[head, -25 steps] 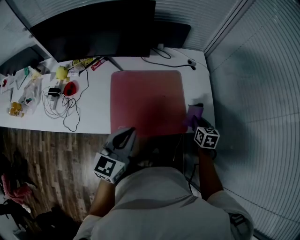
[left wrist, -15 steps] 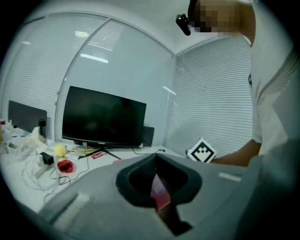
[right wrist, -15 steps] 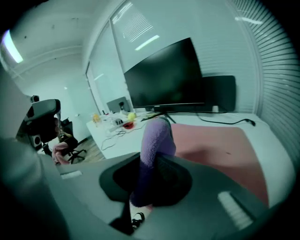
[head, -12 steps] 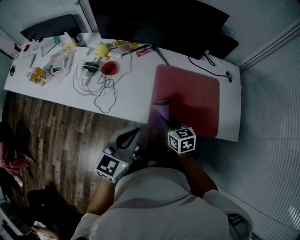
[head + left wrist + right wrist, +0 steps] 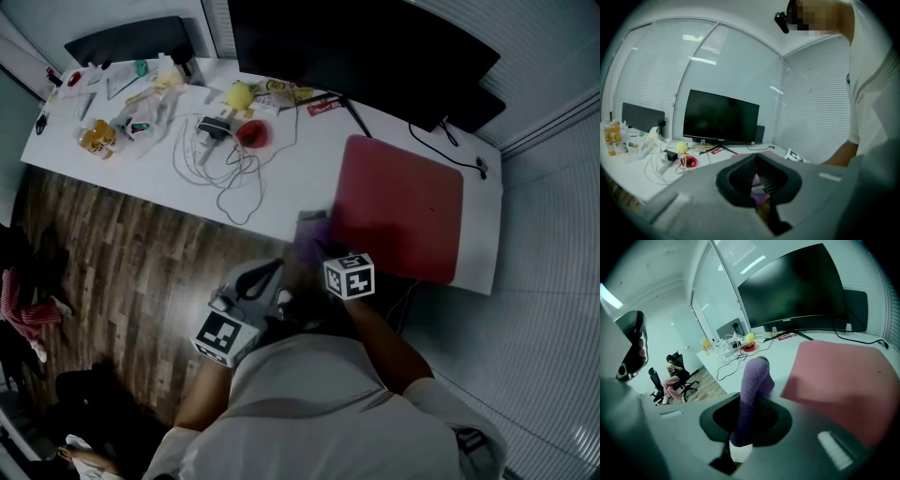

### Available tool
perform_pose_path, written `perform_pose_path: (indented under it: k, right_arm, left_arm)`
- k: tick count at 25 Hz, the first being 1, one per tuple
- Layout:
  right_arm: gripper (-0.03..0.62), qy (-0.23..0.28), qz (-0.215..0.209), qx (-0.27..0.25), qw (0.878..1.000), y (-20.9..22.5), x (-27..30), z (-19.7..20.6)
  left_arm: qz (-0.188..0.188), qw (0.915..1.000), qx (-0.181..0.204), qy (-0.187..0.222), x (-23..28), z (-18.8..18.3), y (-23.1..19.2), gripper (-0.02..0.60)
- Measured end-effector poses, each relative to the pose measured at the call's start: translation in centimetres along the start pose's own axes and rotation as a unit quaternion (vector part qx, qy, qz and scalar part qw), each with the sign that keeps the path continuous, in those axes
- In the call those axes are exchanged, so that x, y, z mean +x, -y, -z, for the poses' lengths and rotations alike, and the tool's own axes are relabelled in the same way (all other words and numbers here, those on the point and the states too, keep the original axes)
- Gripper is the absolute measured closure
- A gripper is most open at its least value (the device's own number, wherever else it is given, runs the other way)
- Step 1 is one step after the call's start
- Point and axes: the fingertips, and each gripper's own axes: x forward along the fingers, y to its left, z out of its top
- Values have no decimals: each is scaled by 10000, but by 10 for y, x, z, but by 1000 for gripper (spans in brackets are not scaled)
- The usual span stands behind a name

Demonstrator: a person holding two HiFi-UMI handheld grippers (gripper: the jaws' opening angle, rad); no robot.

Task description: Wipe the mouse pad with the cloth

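Right gripper: we see the right gripper (image 5: 319,251) (image 5: 744,416) with its jaws closed on the lower end of a purple fuzzy cloth (image 5: 312,231) (image 5: 755,378), which stands up out of the jaws and bends over at its top.

Cloth position: in the head view the cloth hangs over the front edge of the long white desk (image 5: 281,192), just beside the left edge of the mouse pad. We cannot tell whether it touches the desk or the pad.

Mouse pad: we find the flat dark-red rectangular mouse pad (image 5: 405,202) (image 5: 843,376) lying on the right part of the desk, its far edge near the foot of the wide black monitor (image 5: 375,52).

Left gripper: the left gripper (image 5: 261,274) (image 5: 755,159) is held low over the brown wooden floor (image 5: 122,272), short of the desk edge and to the left of the right gripper. Its jaw tips meet and nothing is between them. Through the hollow behind the tips we glimpse a bit of purple.

Desk clutter: left of the pad we see a tangle of white cables (image 5: 225,173), a small red round item (image 5: 251,133) and a yellow ball (image 5: 240,94), all well apart from the pad.

Background: in the right gripper view a person sits on a black office chair (image 5: 670,376), far beyond the desk's left end.
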Motion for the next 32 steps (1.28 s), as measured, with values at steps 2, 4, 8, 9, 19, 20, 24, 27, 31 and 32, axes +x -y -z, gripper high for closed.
perform_pose_path:
  k: [2, 4, 8, 9, 19, 20, 24, 27, 31, 32]
  right_arm:
    - [542, -14, 175, 74, 9998, 16, -5, 7]
    - [542, -48, 346, 166, 9993, 36, -15, 16]
    - [542, -96, 565, 335, 9978, 72, -42, 35]
    - [542, -100, 600, 371, 9975, 81, -49, 39]
    - [542, -73, 1053, 775, 9914, 210, -151, 87]
    - [542, -70, 1133, 794, 9904, 226, -163, 92]
    - [542, -57, 1509, 903, 9844, 287, -214, 111]
    - [542, 1, 1775, 1045, 9786, 321, -247, 125]
    - [542, 87, 2115, 1233, 9695, 353, -282, 147]
    - [542, 108, 2193, 1268, 9673, 358, -291, 151]
  left_arm:
    - [93, 10000, 14, 2, 9, 1, 4, 578]
    - [207, 9998, 53, -15, 22, 1, 13, 580]
    - [360, 9993, 91, -34, 51, -6, 34, 578]
    - [375, 9992, 106, -38, 59, -7, 40, 578]
    - [778, 9966, 244, -144, 154, -10, 153, 578]
    - [805, 9963, 260, -131, 163, -11, 163, 578]
    - [937, 9951, 303, 1, 201, -20, 201, 580]
    - [1051, 9937, 370, 115, 223, -24, 225, 578]
    - [1183, 9918, 437, 199, 237, -28, 253, 578]
    - [1214, 9913, 462, 213, 238, -30, 258, 578]
